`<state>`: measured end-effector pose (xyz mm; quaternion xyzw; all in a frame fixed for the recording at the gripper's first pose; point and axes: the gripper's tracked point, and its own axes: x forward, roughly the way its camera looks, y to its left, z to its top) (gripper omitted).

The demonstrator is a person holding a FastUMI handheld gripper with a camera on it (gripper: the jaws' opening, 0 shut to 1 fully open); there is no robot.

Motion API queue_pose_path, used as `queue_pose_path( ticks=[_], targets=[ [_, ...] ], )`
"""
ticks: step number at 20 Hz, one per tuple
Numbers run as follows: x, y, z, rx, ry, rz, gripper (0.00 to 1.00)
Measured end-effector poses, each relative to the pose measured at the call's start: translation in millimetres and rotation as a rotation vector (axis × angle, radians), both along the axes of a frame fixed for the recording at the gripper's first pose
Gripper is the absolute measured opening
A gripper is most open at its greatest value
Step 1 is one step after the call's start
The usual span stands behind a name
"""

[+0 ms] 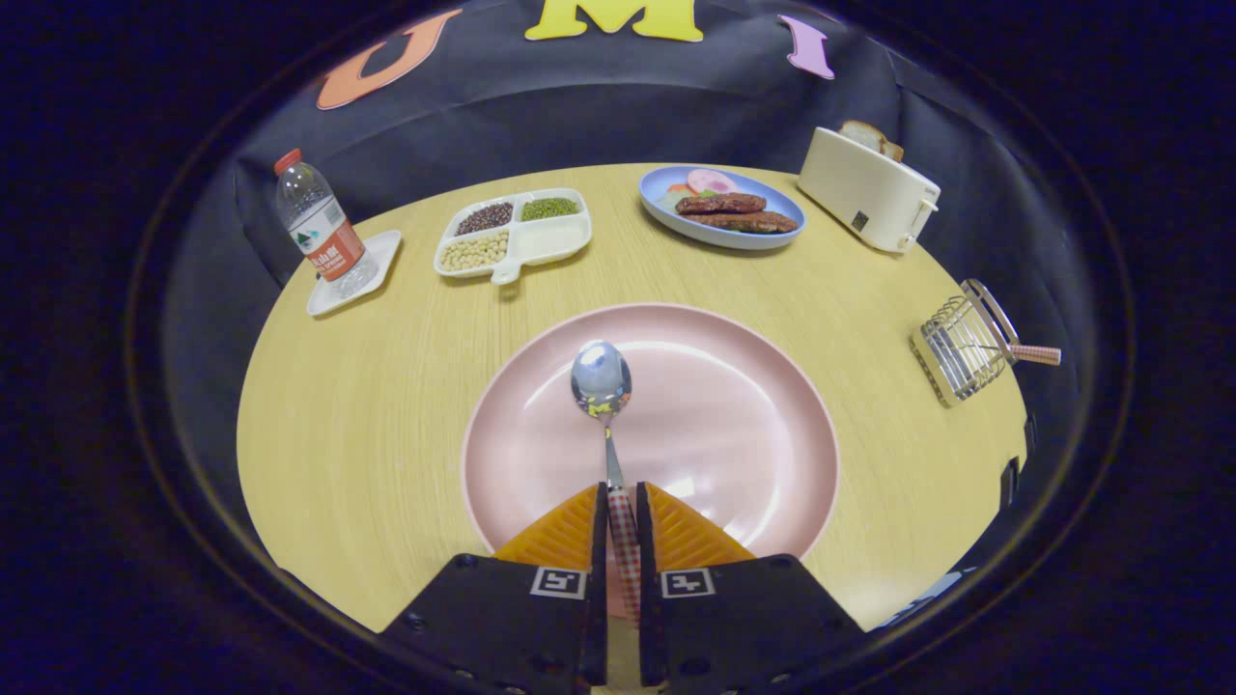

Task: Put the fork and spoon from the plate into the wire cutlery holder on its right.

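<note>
Gripper view: the gripper has its two fingers pressed close together on the checked handle of the spoon, gripping it from both sides. The spoon runs straight ahead from the fingers, its shiny bowl lying over the middle of the pink plate. The plate sits on the round wooden table, directly in front of the fingers. To the right of the plate, well apart from it and near the table's edge, stands the wire cutlery holder; a checked handle pokes out of it toward the right. Beyond the plate, a white divided tray holds beans and grains in separate compartments. Left of that tray a water bottle stands on a small white saucer. Right of the tray lies a blue dish of food, and further right a white toaster has bread in its slot.
</note>
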<state>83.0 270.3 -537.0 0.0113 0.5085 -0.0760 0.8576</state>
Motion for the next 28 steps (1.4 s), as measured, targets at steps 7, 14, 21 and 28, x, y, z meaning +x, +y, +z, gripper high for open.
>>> queue_pose_path(
  ticks=[7, 14, 21, 28],
  targets=[
    [-8.6, -12.3, 21.2, 0.007, 0.019, 0.031, 0.03],
    [-23.3, -52.3, 84.0, -0.013, -0.050, 0.135, 0.03],
    [-29.1, -117.8, 136.6, -0.029, -0.114, 0.171, 0.03],
    [-19.7, -201.4, 164.6, -0.044, -0.088, 0.116, 0.03]
  ],
)
